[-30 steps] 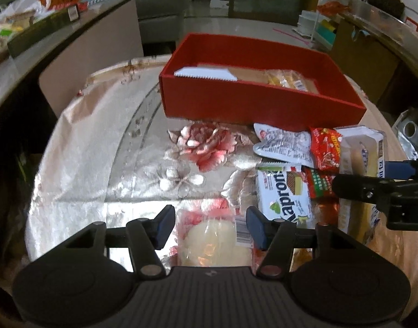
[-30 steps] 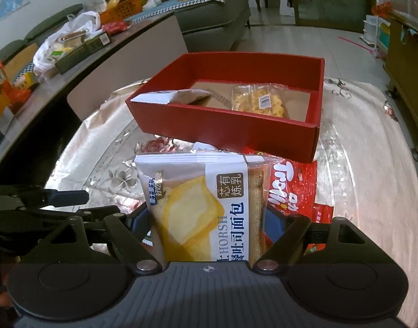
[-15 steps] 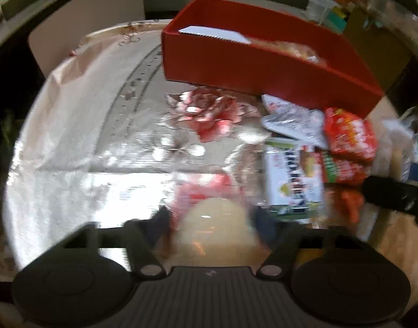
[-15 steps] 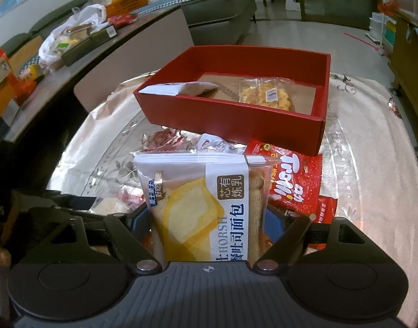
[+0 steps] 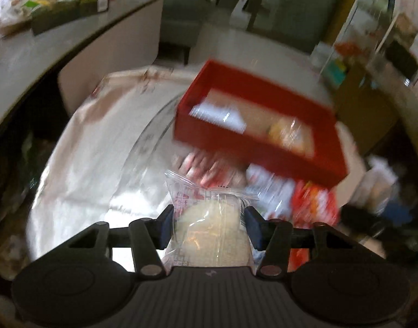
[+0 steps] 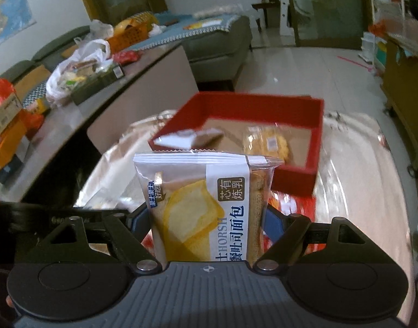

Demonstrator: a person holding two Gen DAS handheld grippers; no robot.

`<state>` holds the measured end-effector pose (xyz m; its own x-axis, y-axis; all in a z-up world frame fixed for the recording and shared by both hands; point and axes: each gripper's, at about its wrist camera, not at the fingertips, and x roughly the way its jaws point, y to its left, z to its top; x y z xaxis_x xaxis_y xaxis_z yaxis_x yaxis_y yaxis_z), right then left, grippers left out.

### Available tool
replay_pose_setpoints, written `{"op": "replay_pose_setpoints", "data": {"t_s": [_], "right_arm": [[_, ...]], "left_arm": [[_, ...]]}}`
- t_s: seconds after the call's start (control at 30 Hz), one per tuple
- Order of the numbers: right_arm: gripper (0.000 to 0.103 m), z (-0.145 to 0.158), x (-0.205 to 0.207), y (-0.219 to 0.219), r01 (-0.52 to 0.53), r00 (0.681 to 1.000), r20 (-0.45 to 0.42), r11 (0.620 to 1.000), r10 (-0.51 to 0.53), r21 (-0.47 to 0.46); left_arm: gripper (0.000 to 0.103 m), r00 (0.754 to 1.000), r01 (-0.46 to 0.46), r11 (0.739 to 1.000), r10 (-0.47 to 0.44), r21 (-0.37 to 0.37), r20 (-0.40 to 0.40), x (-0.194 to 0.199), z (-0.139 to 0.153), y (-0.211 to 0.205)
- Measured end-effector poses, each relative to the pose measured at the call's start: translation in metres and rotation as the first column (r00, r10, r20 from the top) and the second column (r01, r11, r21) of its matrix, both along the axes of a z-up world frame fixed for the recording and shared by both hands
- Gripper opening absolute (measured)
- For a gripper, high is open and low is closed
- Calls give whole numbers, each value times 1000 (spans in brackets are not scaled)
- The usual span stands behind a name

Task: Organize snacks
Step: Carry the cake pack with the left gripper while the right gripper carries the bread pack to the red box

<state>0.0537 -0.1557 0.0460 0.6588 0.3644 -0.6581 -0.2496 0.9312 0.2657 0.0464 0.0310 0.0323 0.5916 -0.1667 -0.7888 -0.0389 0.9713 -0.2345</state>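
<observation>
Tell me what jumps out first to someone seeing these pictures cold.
The open red cardboard box in the middle of the shiny floral-clothed table, already holding a white packet and a clear-wrapped yellow pastry. In front of it, the right gripper has its jaws clamped on a tall white-and-yellow toast bread pack. The left gripper grips a clear-wrapped pale round bun, lifted above loose snack packets.

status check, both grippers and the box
Left gripper shut on clear-wrapped bun. Right gripper shut on toast pack. Red box ahead, path clear.
</observation>
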Motion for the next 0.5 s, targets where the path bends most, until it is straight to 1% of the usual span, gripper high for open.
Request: {"op": "replay_pose_setpoints", "data": {"t_s": [0.1,0.2,0.23,0.3,0.37,0.5], "right_arm": [[85,-3,20,-6,37,999,-9,999,-37,36],[85,-1,43,-8,40,999,-6,999,-40,15],[85,1,51,-9,48,999,2,999,-48,12],[85,3,70,-16,75,997,5,997,-75,30],[85,5,87,-22,97,995,6,994,-98,47],[85,7,111,-25,113,993,19,991,-115,65]], "left_arm": [[46,1000,17,999,-16,-30,27,25,9,-10],[46,998,9,999,-7,-34,57,53,12,-16],[46,998,6,999,-4,-36,57,63,11,-17],[46,999,-6,998,8,-60,38,82,7,-20],[46,999,-2,996,5,-86,35,96,9,-24],[46,997,10,998,-6,-55,81,121,14,-38]]}}
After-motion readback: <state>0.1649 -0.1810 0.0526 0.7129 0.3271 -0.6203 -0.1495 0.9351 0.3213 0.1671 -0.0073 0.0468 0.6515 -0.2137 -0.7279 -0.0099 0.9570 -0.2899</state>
